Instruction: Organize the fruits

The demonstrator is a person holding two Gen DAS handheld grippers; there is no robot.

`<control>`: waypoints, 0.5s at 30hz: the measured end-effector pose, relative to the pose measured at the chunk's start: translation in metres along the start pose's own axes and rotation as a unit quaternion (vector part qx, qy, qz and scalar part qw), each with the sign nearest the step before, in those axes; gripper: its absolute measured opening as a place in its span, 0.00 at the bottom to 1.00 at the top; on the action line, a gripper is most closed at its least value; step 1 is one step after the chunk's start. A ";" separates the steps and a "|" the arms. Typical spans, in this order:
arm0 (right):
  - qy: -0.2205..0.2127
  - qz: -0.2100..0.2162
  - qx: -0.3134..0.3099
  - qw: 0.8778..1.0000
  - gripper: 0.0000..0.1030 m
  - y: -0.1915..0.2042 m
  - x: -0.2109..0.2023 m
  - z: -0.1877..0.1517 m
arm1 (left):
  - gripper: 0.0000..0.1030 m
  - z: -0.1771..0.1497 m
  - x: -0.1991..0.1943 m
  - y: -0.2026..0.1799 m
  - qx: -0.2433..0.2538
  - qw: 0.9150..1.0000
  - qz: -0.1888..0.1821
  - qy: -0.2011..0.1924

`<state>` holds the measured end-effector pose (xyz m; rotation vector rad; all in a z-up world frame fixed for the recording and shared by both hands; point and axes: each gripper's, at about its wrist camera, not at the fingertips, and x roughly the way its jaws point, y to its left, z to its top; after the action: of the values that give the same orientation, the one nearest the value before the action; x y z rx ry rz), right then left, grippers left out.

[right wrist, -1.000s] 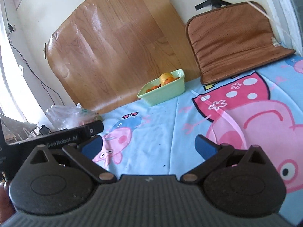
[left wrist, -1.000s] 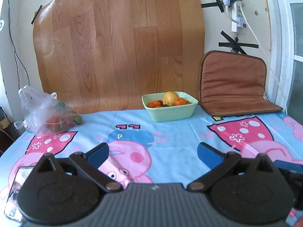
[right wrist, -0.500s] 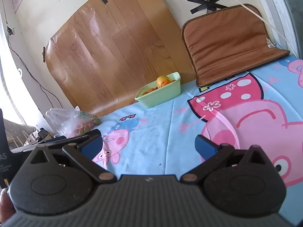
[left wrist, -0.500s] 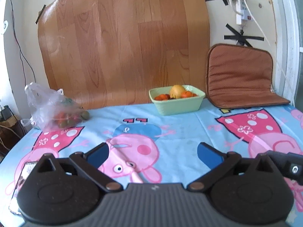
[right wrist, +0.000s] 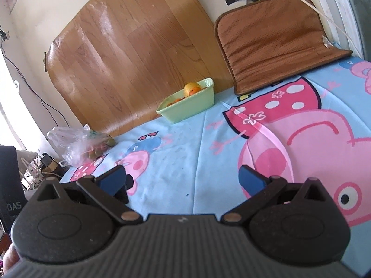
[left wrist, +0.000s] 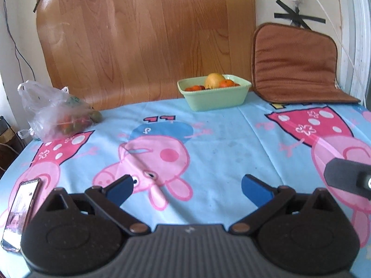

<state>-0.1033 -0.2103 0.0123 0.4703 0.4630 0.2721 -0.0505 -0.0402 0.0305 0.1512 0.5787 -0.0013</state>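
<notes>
- Where the two wrist views overlap, both list a pale green bowl of fruit at the far edge of the table, against the wood-grain sheet taped to the wall; a yellow fruit and orange fruits show above its rim.
- Clear plastic bag, far left of the table, well apart from the bowl: holds red and green fruit, with one green fruit at its right edge.
- Left gripper: blue fingers spread wide, nothing between them, above the cloth.
- Right gripper: blue fingers spread wide, nothing held.
- Left wrist view only: a phone lying flat at the near left edge of the table, screen lit; a dark part of the other gripper at the right edge.
- Right wrist view only: a dark upright object marked "DAS" at the left edge, and cables and clutter beside the table.
- Surface: light blue tablecloth printed with pink cartoon pigs.
- Room: brown cushion propped against the cream wall, right of the bowl; black tape crosses and a white cable above it.
</notes>
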 end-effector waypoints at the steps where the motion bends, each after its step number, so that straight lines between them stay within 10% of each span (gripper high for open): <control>1: 0.001 -0.001 0.001 1.000 1.00 -0.001 0.001 0.000 | 1.00 0.000 0.002 -0.001 0.002 1.000 0.000 0.003; 15: 0.014 -0.008 0.011 1.000 1.00 -0.006 0.010 -0.002 | 1.00 -0.003 0.016 -0.008 0.008 1.000 -0.011 0.019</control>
<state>-0.0944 -0.2111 0.0042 0.4843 0.4978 0.2593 -0.0393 -0.0466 0.0183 0.1601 0.6188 -0.0246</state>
